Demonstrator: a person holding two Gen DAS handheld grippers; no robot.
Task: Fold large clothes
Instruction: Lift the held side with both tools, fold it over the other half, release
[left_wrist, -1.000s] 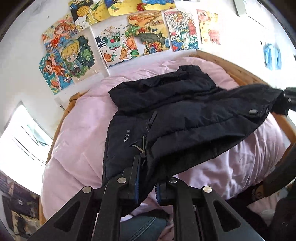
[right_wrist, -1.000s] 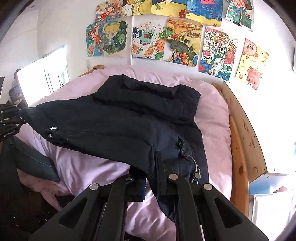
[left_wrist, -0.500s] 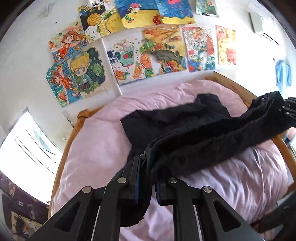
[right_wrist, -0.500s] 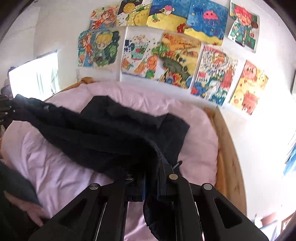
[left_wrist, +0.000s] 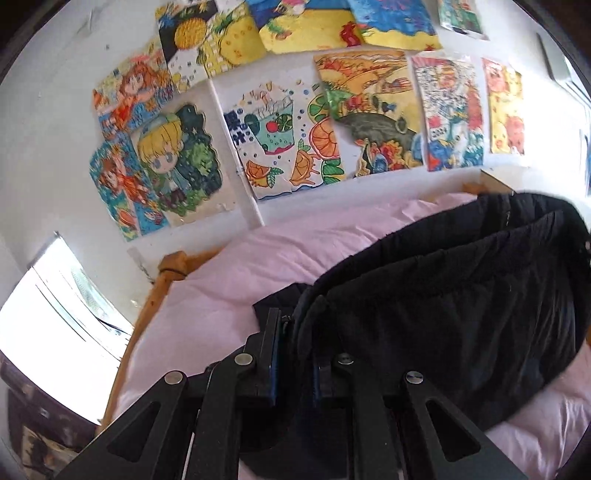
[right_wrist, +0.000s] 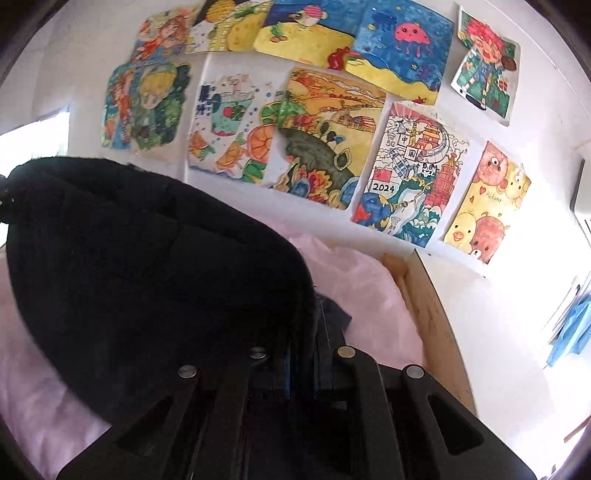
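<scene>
A black puffer jacket (left_wrist: 450, 314) lies bunched on a bed with a pink duvet (left_wrist: 236, 295). My left gripper (left_wrist: 295, 350) is shut on the jacket's edge, and the fabric arches away to the right in a doubled fold. In the right wrist view my right gripper (right_wrist: 306, 350) is shut on the other end of the jacket (right_wrist: 147, 266), which bulges up to the left and hides most of the duvet (right_wrist: 369, 306). The other gripper is hidden in each view.
A white wall with several colourful drawings (left_wrist: 280, 147) stands right behind the bed. The wooden bed frame shows at the left (left_wrist: 147, 306) and along the right side (right_wrist: 436, 325). A bright window (left_wrist: 48, 306) is at the left. Blue cloth (right_wrist: 569, 332) hangs at the far right.
Both grippers have carried the jacket's held edge up and forward toward the wall, folding it over itself. The jacket, spread flat a second ago, now stands in a raised doubled bulge.
</scene>
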